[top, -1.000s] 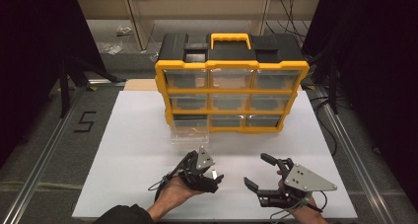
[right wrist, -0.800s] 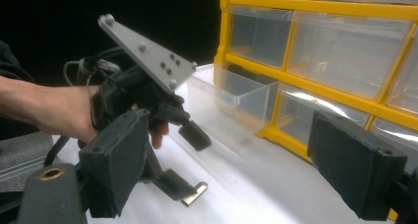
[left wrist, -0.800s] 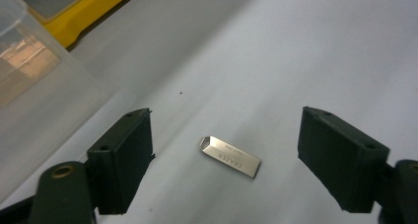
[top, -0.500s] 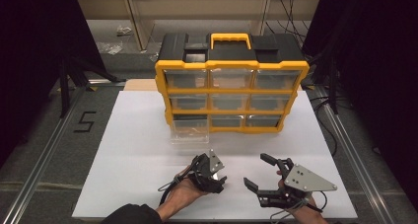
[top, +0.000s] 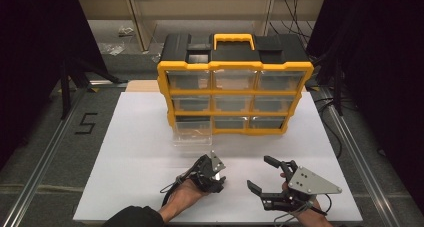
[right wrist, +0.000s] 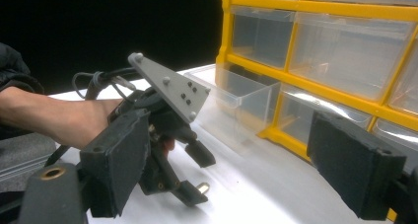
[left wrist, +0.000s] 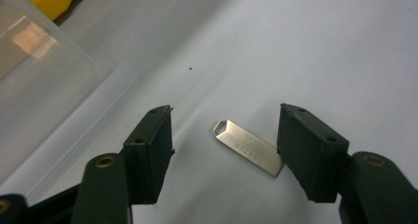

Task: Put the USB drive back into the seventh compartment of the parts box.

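White table (top: 140, 152), left tool (left wrist: 224, 150) agape around USB stick (left wrist: 248, 147), far end hidden, right tool (top: 267, 174) agape, empty.

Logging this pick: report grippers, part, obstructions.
Left gripper open, jaws astride the metal USB stick, one jaw touching its end. Right gripper open, holding nothing. Stick flat on the white table; pulled-out clear drawer nearby, not blocking.
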### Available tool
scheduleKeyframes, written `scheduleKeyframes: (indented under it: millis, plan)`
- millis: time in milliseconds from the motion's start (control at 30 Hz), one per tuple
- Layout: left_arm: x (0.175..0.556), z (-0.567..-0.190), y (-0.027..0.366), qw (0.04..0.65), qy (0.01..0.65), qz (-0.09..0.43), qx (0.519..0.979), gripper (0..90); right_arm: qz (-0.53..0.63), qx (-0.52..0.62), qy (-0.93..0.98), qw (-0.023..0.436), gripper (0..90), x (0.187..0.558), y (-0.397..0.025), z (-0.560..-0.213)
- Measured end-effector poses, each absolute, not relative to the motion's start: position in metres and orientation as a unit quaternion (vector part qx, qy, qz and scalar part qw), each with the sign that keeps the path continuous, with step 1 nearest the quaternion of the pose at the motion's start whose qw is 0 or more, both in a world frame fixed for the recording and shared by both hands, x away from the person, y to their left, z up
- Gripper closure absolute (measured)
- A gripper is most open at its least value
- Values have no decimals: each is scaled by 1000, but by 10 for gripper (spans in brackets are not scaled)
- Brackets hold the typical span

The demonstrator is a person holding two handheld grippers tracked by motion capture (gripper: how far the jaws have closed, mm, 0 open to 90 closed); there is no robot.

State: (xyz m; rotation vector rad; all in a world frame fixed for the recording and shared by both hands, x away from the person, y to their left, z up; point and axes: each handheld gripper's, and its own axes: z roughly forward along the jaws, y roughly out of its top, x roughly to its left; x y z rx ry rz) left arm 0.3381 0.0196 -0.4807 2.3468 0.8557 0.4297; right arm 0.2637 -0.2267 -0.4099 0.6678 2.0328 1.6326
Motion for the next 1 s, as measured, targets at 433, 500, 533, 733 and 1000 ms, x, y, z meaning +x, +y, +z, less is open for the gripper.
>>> scheduleKeyframes:
  millis: [433,500,533,733,1000]
  plan:
    - [342,-479,27,294,337,110,888,554,590,243,737,222,176,264,-226,-410]
    - [342,-479,27,295,336,103,889,604,590,243,737,222,176,264,-226,-410]
    - [342,-478,27,295,334,100,890,621,591,243,737,222,177,264,-226,-410]
    - [346,-479,33,302,342,89,885,764,590,243,737,222,177,264,-226,-410]
    - [346,-479,35,311,336,87,885,785,590,241,738,222,177,264,-226,-410]
